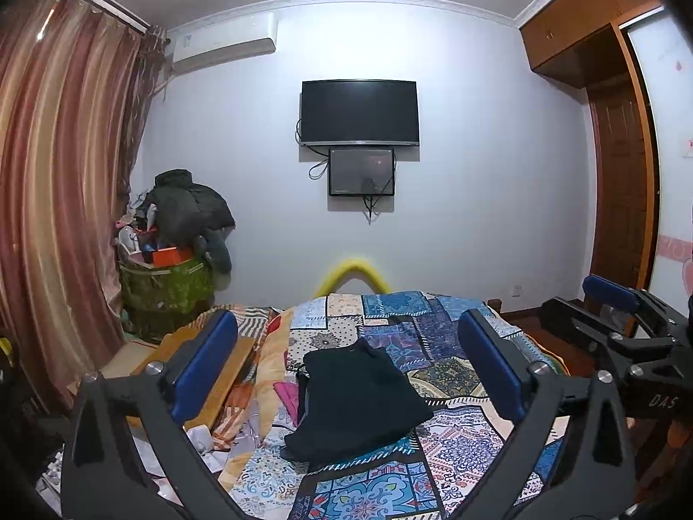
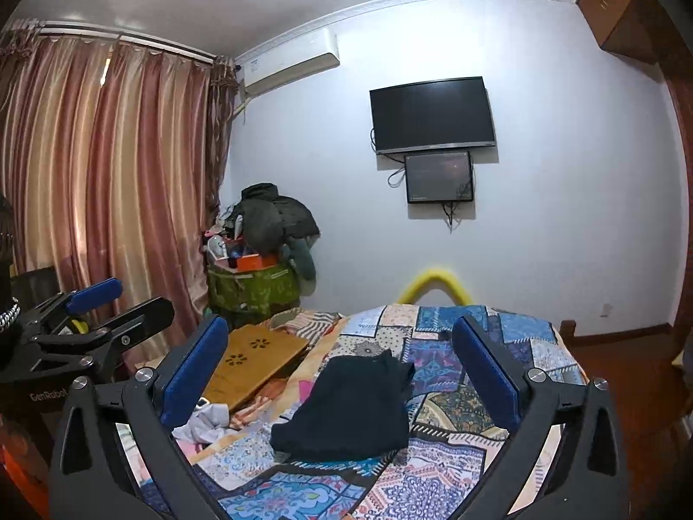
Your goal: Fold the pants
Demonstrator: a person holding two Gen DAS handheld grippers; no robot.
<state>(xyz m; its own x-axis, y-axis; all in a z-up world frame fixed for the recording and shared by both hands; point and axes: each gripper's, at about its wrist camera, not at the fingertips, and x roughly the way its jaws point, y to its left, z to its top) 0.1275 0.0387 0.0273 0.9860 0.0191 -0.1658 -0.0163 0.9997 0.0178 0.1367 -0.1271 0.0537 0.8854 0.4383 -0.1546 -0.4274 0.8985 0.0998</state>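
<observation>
both grippers are up off the bed and spread wide, nothing between the blue pads. the left gripper (image 1: 346, 362) hangs level over the patchwork quilt (image 1: 454, 442), and the right gripper (image 2: 340, 368) sits just beside it, equally wide and equally empty. the pants (image 1: 357, 394), dark and compact, lie on the quilt in front of both claws, apart from them, folded down to a small rectangle by the look of it. seen from the right wrist, the same dark bundle (image 2: 351, 407) sits square-ish in the middle of the bed, one corner near the front flopped out a bit.

what could spoil it from here: that loose front corner could slide open if anyone nudges the quilt, which is rumpled and sloping toward the left edge. a low sweep of either claw across the bed could catch the top layer and drag the fold apart. i'd judge the fold done or nearly done, so any further touch risks more than it gains.

hard to say how many layers are in that bundle; the fabric is so dark that creases vanish. the waistband and leg ends can't be told apart. the near edge of the bed is cut off behind the gripper frames, and the clutter to the left, a wooden lap desk (image 2: 255, 364) and crumpled cloth, is half hidden too.
</observation>
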